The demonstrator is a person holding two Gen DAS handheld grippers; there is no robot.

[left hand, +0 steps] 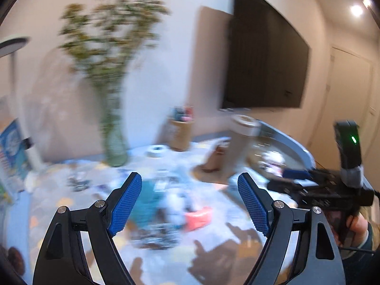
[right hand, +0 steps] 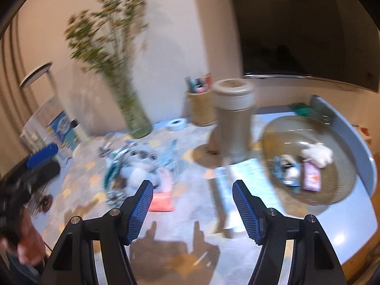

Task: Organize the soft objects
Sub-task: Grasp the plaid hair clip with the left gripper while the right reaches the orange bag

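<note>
A blurred heap of soft things (right hand: 137, 166), grey, white and teal, lies on the patterned tabletop, with a coral-pink piece (right hand: 162, 200) at its near edge. The same heap (left hand: 171, 213) and the coral-pink piece (left hand: 198, 217) show in the left wrist view. A round brown tray (right hand: 332, 197) on the right holds a white fluffy item (right hand: 317, 153), a purple pouch (right hand: 311, 175) and a blue-white soft item (right hand: 287, 168). My left gripper (left hand: 189, 177) hangs open and empty above the heap. My right gripper (right hand: 192, 182) is open and empty too, between heap and tray.
A glass vase of green stems (right hand: 137, 118), a tall beige canister (right hand: 234, 118), a woven pen holder (right hand: 200, 109) and a tape roll (right hand: 177, 124) stand at the back. A pale booklet (right hand: 249, 178) lies near the tray. A dark screen (left hand: 266, 66) hangs on the wall.
</note>
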